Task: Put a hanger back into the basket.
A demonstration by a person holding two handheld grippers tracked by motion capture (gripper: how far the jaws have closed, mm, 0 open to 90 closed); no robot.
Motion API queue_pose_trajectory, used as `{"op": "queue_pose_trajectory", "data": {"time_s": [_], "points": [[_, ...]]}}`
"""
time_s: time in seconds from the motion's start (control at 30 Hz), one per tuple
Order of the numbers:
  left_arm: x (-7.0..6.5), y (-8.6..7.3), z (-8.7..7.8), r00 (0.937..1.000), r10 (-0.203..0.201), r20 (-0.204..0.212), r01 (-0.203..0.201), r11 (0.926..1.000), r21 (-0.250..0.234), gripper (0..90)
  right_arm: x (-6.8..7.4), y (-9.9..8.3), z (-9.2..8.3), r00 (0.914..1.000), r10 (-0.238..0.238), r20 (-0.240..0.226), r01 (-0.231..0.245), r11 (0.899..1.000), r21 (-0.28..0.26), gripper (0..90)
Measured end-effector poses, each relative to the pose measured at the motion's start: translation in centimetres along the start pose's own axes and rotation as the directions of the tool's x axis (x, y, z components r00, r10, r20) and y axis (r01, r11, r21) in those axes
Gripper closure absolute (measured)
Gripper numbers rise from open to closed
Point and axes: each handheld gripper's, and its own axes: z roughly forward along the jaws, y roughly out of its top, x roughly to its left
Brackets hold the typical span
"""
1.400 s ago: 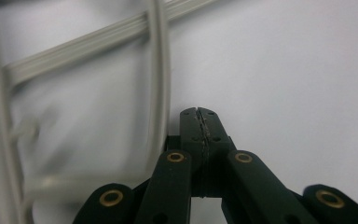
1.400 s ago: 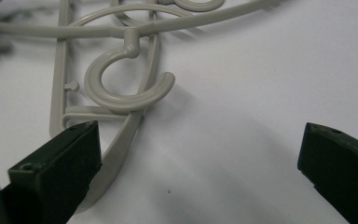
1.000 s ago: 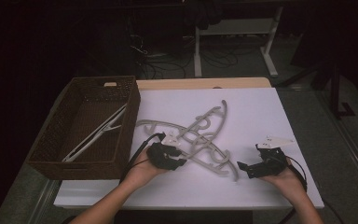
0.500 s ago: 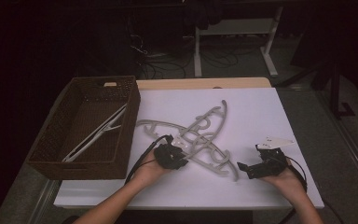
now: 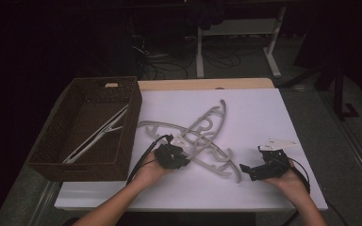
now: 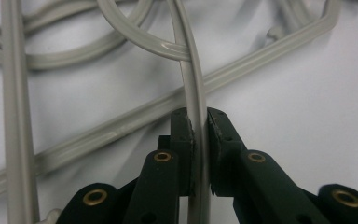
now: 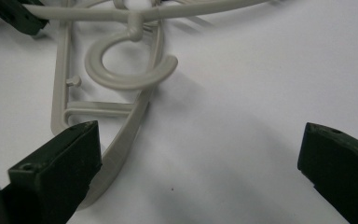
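- Hangers (image 5: pixel 202 136): pale grey plastic, a tangled pile of approx three lying crossed mid-table on the white table (image 5: pixel 264 108), just right of the wicker basket (image 5: pixel 82 162).
- One more hanger (image 5: pixel 96 135) lies in the basket already, slanted across its floor.
- Step in hand, as I read it: grab one hanger from the pile w/ the left hand-held gripper (image 6: pixel 200 135) for moving to the basket.
- Left hand-held gripper: jaws have just been closing, now clenched on a thin hanger bar (image 6: pixel 193 79); pads press it from both sides in the left gripper view. Grip sits at the near-left edge of the pile in the high view (image 5: pixel 172 155).
- Right hand-held gripper (image 7: pixel 198 163): released, jaws wide apart, nothing btwn them; hangs low over the table near the right end of the pile (image 5: pixel 254 170), a curved hook (image 7: pixel 126 70) ahead of it.
- Next move prob. calls for: lift straight up slowly, since the gripped bar crosses under/over others & hooks may snag; right could pin or steady the rest.
- Look of hangers: ribbed flat bars, C-shaped hooks, small pegs, notched shoulders; light & stiff-ish, likely to swing once lifted.
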Motion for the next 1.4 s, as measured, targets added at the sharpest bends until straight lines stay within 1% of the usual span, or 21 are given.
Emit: {"op": "queue_pose_trajectory", "data": {"time_s": [0.03,0.13,0.33,0.37,0.4,0.5,0.53,0.57,0.6,0.67,0.7,0.73,0.77,0.8,0.83,0.87,1.03,1.1,1.17,1.27,1.4], "points": [[0.0,0.3,-0.7,1.0,0.008,0.005,-0.008,0.9999,-0.015,82.1,0.0,0.0,0.0,1.0,0.0,0.0,0.0,1.0,0.0,0.0],[-0.1,0.6,-1.8,0.9998,0.018,0.004,-0.018,0.9988,-0.046,82.2,-0.1,0.0,0.0,1.0,0.0,0.001,0.0,1.0,0.002,0.0],[0.3,1.2,-4.0,0.9997,0.017,0.018,-0.015,0.9967,-0.08,82.3,-0.1,0.0,0.0,1.0,0.0,0.004,0.0,1.0,0.002,0.0],[0.3,1.2,-4.0,0.9997,0.017,0.018,-0.015,0.9967,-0.08,82.3,-0.1,0.0,0.0,1.0,0.0,0.003,0.0,1.0,0.002,0.0],[0.4,1.5,-4.9,0.9997,0.02,0.016,-0.018,0.9958,-0.09,82.3,-0.1,0.0,0.0,1.0,0.0,0.004,0.0,1.0,0.003,0.0],[0.5,2.1,-6.5,0.9994,0.034,0.004,-0.033,0.9936,-0.108,82.4,-0.1,0.0,0.0,1.0,0.002,0.003,-0.002,1.0,0.002,0.0],[0.5,2.1,-6.5,0.9994,0.034,0.004,-0.033,0.9936,-0.108,82.3,-0.1,0.0,0.1,1.0,0.004,0.003,-0.004,1.0,0.002,0.0],[0.5,2.3,-7.1,0.9993,0.036,0.0,-0.036,0.9924,-0.118,82.3,-0.1,0.0,0.1,1.0,0.004,0.003,-0.004,1.0,0.002,0.0],[0.6,2.6,-8.4,0.9992,0.04,0.0,-0.039,0.9901,-0.135,82.4,-0.1,0.0,0.1,1.0,0.007,0.003,-0.007,1.0,0.003,0.0],[0.9,2.9,-9.9,0.9992,0.039,-0.005,-0.04,0.987,-0.156,82.3,-0.1,0.0,0.0,1.0,0.005,0.004,-0.005,1.0,0.002,0.0],[0.9,2.9,-9.9,0.9992,0.039,-0.005,-0.04,0.987,-0.156,82.3,-0.1,0.0,0.0,1.0,0.003,0.003,-0.003,1.0,0.0,0.0],[1.2,3.1,-11.3,0.9992,0.038,-0.015,-0.04,0.9845,-0.171,82.4,-0.1,0.0,0.0,1.0,0.002,0.004,-0.002,1.0,-0.001,0.0],[1.3,3.1,-12.1,0.9989,0.041,-0.022,-0.044,0.9836,-0.175,82.3,-0.1,0.0,0.0,1.0,0.003,0.004,-0.003,1.0,-0.001,0.0],[1.3,3.1,-12.1,0.9989,0.041,-0.022,-0.044,0.9836,-0.175,82.4,-0.2,0.0,0.0,1.0,0.004,0.004,-0.004,1.0,-0.001,0.0],[1.8,3.1,-13.6,0.9987,0.042,-0.029,-0.047,0.9818,-0.184,82.4,-0.2,0.0,0.0,1.0,0.004,0.004,-0.004,1.0,-0.001,0.0],[2.0,3.1,-14.4,0.9989,0.036,-0.031,-0.042,0.9804,-0.193,82.3,-0.2,0.0,0.0,1.0,0.005,0.004,-0.005,1.0,0.0,0.0],[3.8,2.2,-18.5,0.9994,0.012,-0.034,-0.019,0.9738,-0.227,82.3,-0.2,0.0,0.0,1.0,0.006,0.005,-0.006,1.0,0.001,0.0],[4.6,1.6,-20.0,0.9993,-0.005,-0.038,-0.004,0.9715,-0.237,82.3,-0.2,0.0,0.0,0.9999,0.01,0.006,-0.01,1.0,0.002,0.0],[5.4,0.8,-21.4,0.9987,-0.03,-0.041,0.018,0.9668,-0.255,82.4,-0.2,0.0,0.1,0.9999,0.011,0.008,-0.011,1.0,0.003,0.0],[6.5,-0.5,-23.6,0.9967,-0.063,-0.05,0.047,0.9584,-0.281,82.4,-0.2,0.0,0.1,0.9999,0.01,0.01,-0.01,1.0,0.005,0.0],[7.7,-2.5,-26.3,0.992,-0.107,-0.066,0.083,0.9509,-0.298,82.3,-0.3,0.0,0.2,0.9999,0.014,0.01,-0.014,1.0,0.007,0.0]]}}
